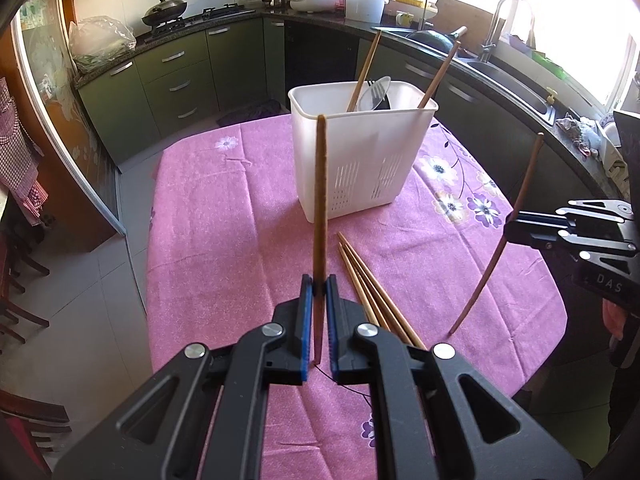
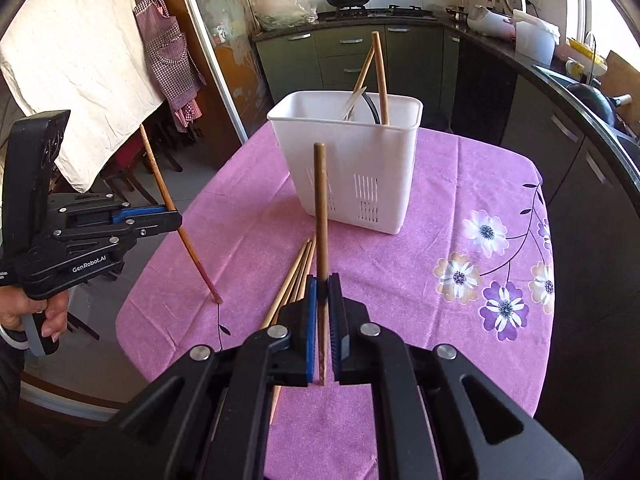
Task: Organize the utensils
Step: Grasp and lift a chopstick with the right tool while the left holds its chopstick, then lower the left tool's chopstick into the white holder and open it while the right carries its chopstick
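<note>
White slotted plastic utensil basket (image 1: 360,152) stands upright toward the far edge of the bench (image 1: 224,216), which is covered by a pink floral tablecloth (image 2: 480,208). Inside the basket: two brown wooden chopsticks (image 1: 365,70) leaning out above the rim, plus a metal spoon (image 1: 374,94) and something dark behind it I can't identify. Loose bundle of light wooden chopsticks (image 1: 370,288) lies flat mid-bench, between basket and near edge. Left hand-held gripper (image 1: 319,284) is clamped on one dark brown chopstick (image 1: 320,208), held near upright, lower tip just above or on the cloth; can't tell which. Right hand-held gripper (image 2: 322,284) is clamped on a second dark brown chopstick (image 2: 321,208), also near upright, at the right side of the bench. Room: kitchen, green cabinets (image 1: 168,76), dark L-shaped counter with lidded wok (image 1: 164,10) on the stove, sink and faucet (image 1: 500,20) under a bright window. Checked apron (image 2: 168,52) hangs by the door.
</note>
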